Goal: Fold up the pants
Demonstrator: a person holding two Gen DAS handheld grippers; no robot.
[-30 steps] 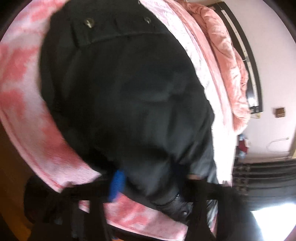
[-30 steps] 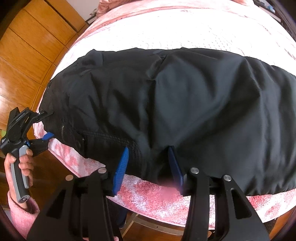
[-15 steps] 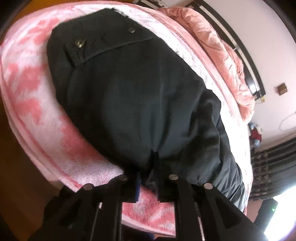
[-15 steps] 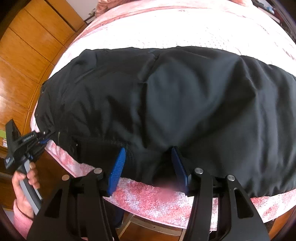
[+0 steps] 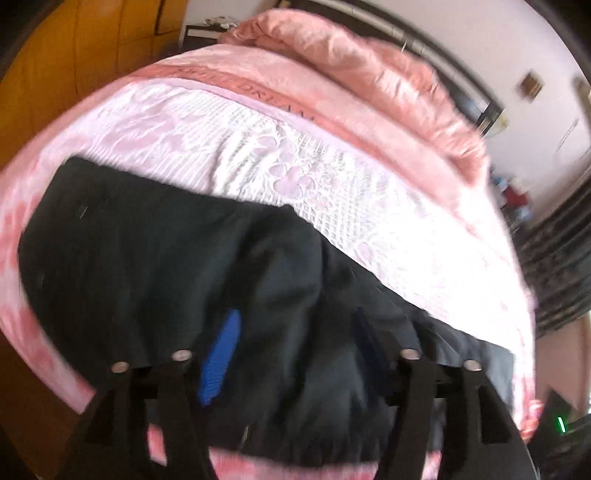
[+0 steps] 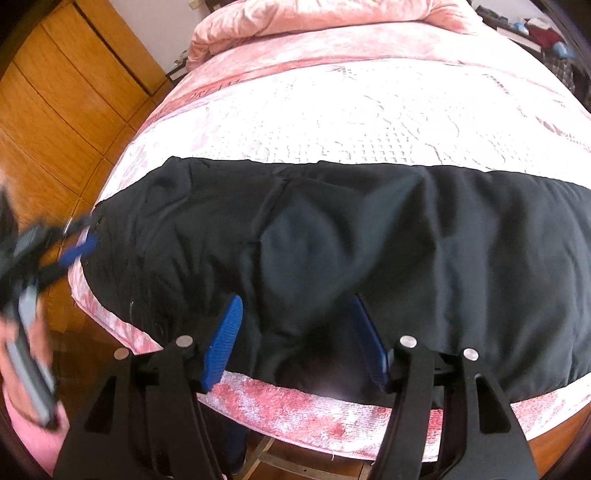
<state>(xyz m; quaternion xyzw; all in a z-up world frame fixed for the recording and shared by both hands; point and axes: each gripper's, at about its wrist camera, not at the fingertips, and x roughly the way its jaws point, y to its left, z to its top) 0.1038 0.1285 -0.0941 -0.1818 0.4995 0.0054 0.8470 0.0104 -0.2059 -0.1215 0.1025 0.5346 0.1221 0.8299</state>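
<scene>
Left of the bed, wooden wardrobe panels (image 6: 55,110) fill the background. A person's hand (image 6: 22,354), pink sleeve below it, holds the left gripper (image 6: 79,247) just off the bed's left edge, blurred, beside the left end of the pants. In its own wrist view the left gripper (image 5: 295,343) hangs over dark cloth, jaws opening and wide apart; blue pad (image 5: 219,362) stands clear of the fabric, which lies under the gap, not pinched.

Black pants (image 6: 332,251) lie flat, lengthwise along the near edge of the bed (image 6: 332,114), on a pink and white patterned cover. Left end reaches the bed's near left corner; right end runs out of view at the right. Shallow creases across the middle.

Right gripper (image 6: 295,339) sits over the pants' near hem at the bed's near edge. Jaws opening; cloth lies between the blue pads, neither pad pressing on it.

At the far edge of the bed, a crumpled pink quilt (image 6: 314,14) is heaped.
</scene>
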